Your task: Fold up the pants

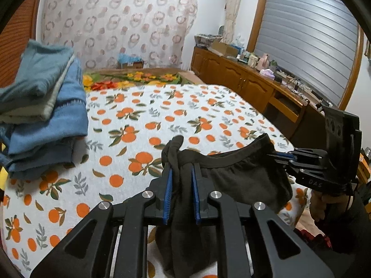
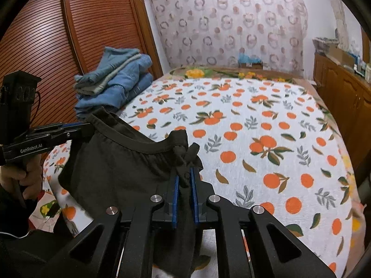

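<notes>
Black cloth, left wrist view: the black soft fabric pants [image 1: 234,173] hang by the waistband above the white bed cover with orange fruit print [image 1: 143,120], not lying on it.
Left tool [image 1: 182,176]: its blue-padded fingers are pressed on one bunched waistband end.
Right tool [image 1: 281,156]: seen from the side, it pinches the other waistband end.
Right wrist view: the right tool [image 2: 184,177] squeezes a knot of cloth, and the left tool [image 2: 80,127] holds the far corner.
Only in this view: the brown slatted wooden door [image 2: 46,46].
Only in the left view: the long wooden cabinet [image 1: 243,78] under the window.
Both views: the stack of folded blue clothes [image 2: 116,81] at the bed's far left corner.
Risk: the waistband sags between the tools, so I judge the legs may land twisted. Each grip takes only a little cloth and may slip.
</notes>
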Tool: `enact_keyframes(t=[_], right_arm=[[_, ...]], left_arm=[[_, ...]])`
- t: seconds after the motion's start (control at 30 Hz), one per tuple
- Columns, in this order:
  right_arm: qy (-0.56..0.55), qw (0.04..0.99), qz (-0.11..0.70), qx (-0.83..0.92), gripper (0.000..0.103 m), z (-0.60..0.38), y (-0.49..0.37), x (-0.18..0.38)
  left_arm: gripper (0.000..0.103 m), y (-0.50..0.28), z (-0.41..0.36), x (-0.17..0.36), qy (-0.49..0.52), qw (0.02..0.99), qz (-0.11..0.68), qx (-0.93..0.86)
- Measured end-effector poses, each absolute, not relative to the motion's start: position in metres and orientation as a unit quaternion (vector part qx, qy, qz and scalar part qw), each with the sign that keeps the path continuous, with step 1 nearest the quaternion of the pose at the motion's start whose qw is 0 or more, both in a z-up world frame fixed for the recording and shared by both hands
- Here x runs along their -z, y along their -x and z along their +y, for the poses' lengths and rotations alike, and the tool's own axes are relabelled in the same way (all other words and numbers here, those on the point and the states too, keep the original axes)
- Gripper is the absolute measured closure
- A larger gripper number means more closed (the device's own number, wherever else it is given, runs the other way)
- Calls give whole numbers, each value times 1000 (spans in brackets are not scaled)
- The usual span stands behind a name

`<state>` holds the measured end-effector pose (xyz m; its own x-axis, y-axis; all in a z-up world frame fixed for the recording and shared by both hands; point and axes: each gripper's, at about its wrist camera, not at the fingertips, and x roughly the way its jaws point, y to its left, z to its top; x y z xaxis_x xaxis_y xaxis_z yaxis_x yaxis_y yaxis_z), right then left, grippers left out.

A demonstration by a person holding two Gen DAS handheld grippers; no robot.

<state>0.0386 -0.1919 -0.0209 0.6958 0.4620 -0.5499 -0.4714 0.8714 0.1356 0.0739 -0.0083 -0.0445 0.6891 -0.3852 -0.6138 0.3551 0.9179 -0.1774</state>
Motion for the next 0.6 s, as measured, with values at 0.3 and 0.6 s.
enact_keyframes(t=[0.3,0.6], right_arm=[[21,922,299,-245,94,-193,-35,24],[15,915,330,-231,94,-191,-54,34]], left_arm=[[88,-88,-6,50,13,920,350,177],[53,-106,1,81,4,907,395,146]])
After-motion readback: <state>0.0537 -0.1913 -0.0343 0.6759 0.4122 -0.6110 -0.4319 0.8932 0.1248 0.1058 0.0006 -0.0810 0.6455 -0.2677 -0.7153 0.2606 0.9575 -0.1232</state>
